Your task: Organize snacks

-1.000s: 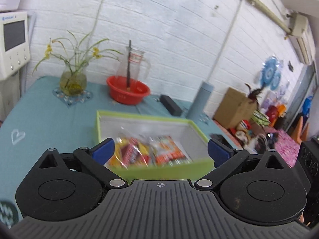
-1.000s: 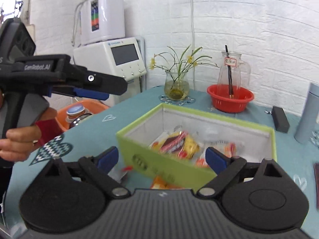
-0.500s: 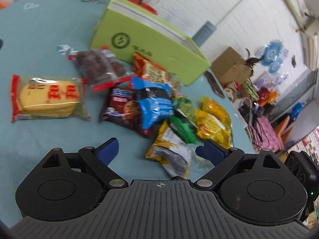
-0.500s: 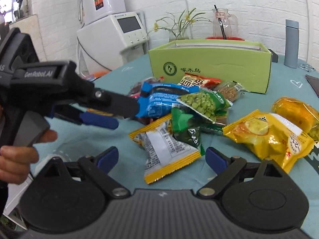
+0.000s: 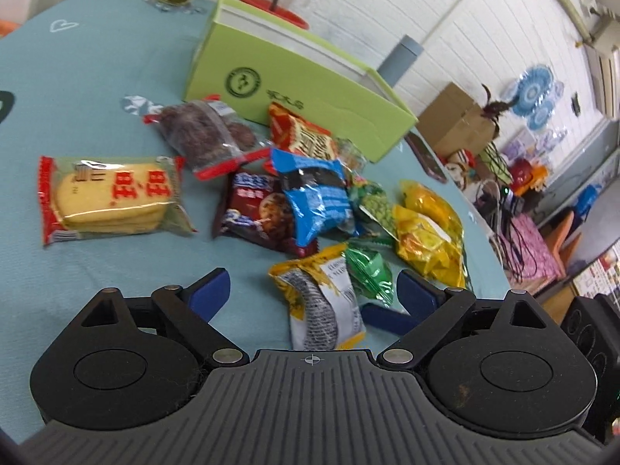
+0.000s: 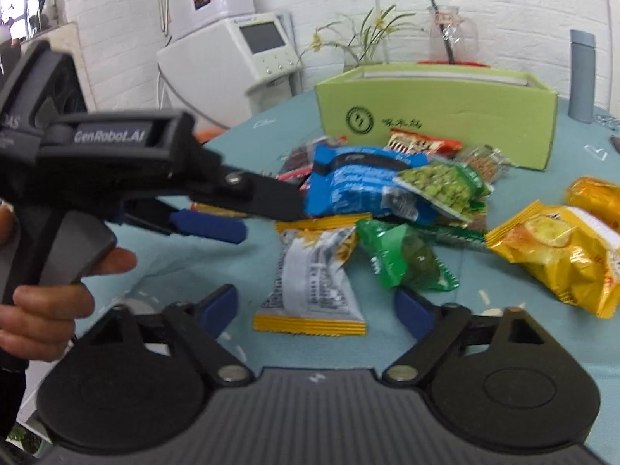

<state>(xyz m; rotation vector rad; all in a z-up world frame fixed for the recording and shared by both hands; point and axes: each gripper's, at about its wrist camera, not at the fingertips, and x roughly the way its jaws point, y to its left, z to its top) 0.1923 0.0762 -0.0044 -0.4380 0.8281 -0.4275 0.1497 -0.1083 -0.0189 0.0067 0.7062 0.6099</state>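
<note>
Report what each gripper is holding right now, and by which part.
Nothing is held. The left gripper and the right gripper are both open above the snack packets, with nothing between their fingers.

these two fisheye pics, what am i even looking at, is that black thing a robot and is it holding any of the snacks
No robot here: a person holds a hand-operated gripper in each hand, and each gripper carries a camera looking forward along its two blue-tipped fingers. The black plastic along the bottom of each picture is that gripper's own body.

One picture is from the left gripper, the other from the right gripper. In the right view the left gripper also shows from the side, with the person's hand on its handle.

On the teal tablecloth lies a pile of snack packets in front of a green box: a biscuit pack, a blue packet, yellow chip bags and a white-and-yellow packet nearest the fingers.

Both grippers are open and hold nothing.
</note>
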